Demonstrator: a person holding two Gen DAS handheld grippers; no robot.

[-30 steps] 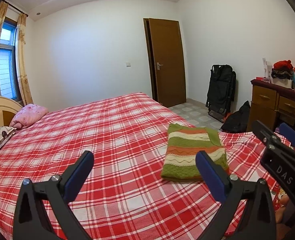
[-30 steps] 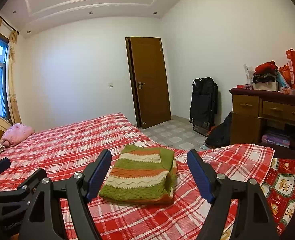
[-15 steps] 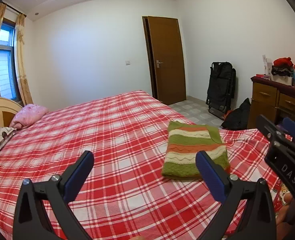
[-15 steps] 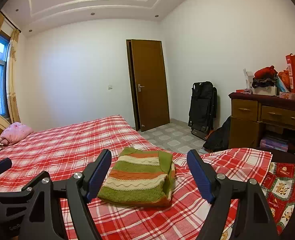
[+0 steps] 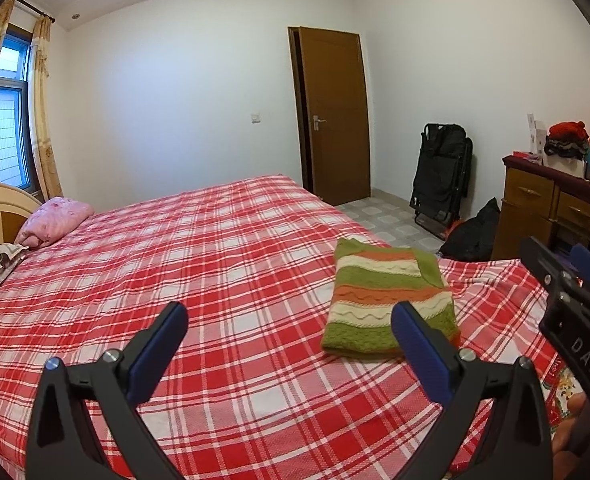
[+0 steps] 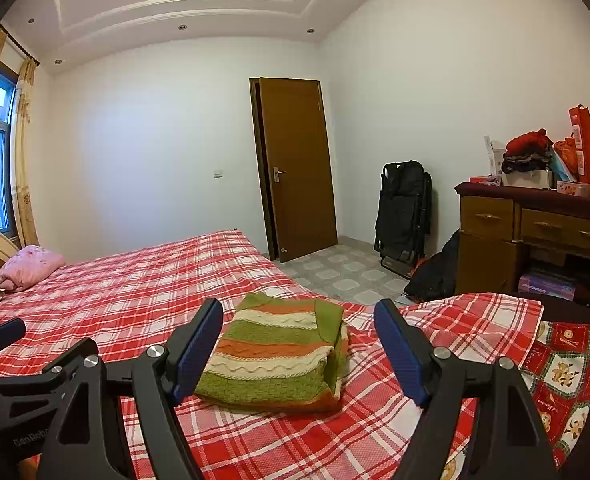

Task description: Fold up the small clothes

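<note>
Both hand-held grippers stay open above unmoved folded sweater.

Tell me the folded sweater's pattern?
Green, orange and cream knit stripes on the sweater, clearest in the right wrist view.

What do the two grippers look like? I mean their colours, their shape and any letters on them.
Both the left gripper and the right gripper have black angular frames with silver screws and two blue ribbed finger pads. White letters "DAS" mark the right gripper's side.
</note>
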